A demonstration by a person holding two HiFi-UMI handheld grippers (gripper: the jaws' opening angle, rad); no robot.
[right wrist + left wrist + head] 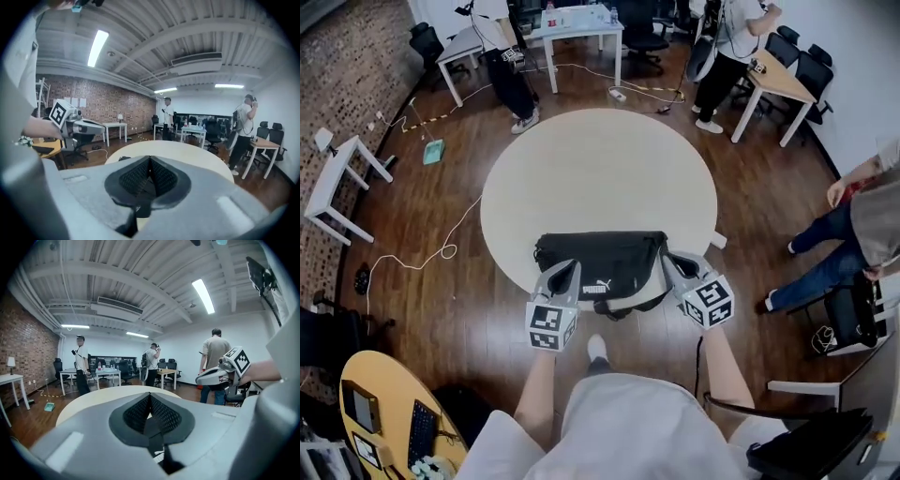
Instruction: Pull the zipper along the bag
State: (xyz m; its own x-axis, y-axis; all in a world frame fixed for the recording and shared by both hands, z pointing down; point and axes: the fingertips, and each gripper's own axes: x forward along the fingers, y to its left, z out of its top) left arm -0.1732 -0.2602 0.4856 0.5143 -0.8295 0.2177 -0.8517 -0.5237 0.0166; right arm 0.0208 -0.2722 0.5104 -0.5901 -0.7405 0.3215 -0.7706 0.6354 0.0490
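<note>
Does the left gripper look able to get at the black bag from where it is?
Probably yes. The left gripper sits at the black bag's left end, with nothing between them. Its jaws are together, so they must open first. The zipper pull itself cannot be made out.

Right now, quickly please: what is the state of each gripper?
Left gripper: jaws closed, tips touching, nothing seen held.
Right gripper: jaws closed, tips touching, nothing seen held.

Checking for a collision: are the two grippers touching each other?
Apart. Head view: left gripper and right gripper flank the black bag, its width between them.
</note>
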